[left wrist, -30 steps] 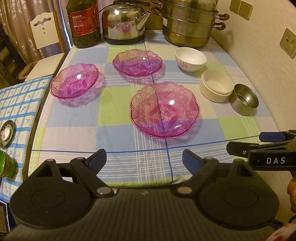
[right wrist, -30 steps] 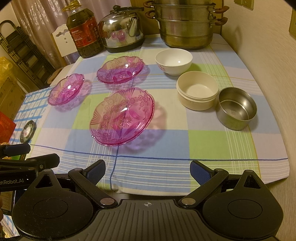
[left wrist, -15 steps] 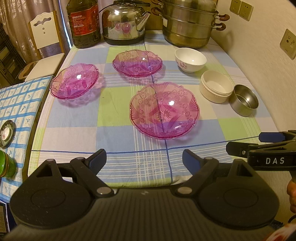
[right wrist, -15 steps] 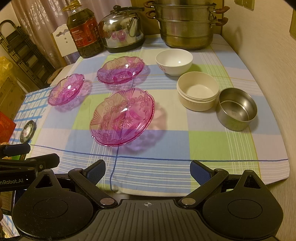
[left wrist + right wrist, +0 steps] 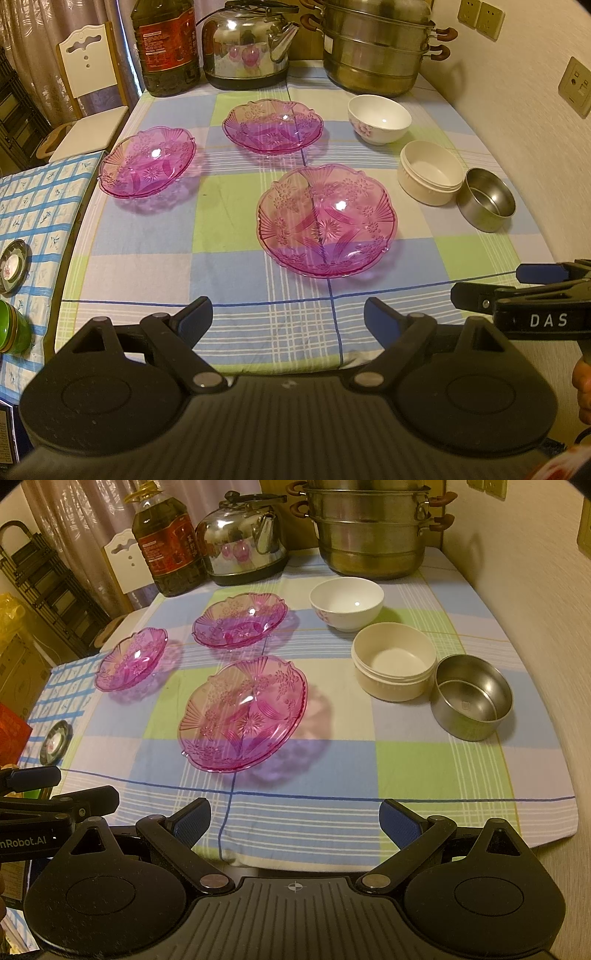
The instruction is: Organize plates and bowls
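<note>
Three pink glass plates lie on the checked tablecloth: a large near one (image 5: pixel 327 219) (image 5: pixel 243 712), one at the far middle (image 5: pixel 272 126) (image 5: pixel 240 619), one at the left (image 5: pixel 147 167) (image 5: pixel 131 658). To the right stand a white flowered bowl (image 5: pixel 379 118) (image 5: pixel 346 602), a cream bowl (image 5: pixel 430 177) (image 5: pixel 393 661) and a steel bowl (image 5: pixel 485 199) (image 5: pixel 472 696). My left gripper (image 5: pixel 288 317) is open and empty near the table's front edge. My right gripper (image 5: pixel 295 818) is open and empty there too.
An oil bottle (image 5: pixel 164 44), a steel kettle (image 5: pixel 247 40) and a stacked steamer pot (image 5: pixel 376 48) stand along the table's back edge. A wall runs along the right. A lower blue-checked surface (image 5: pixel 33 206) with a small dish and green jar sits at the left.
</note>
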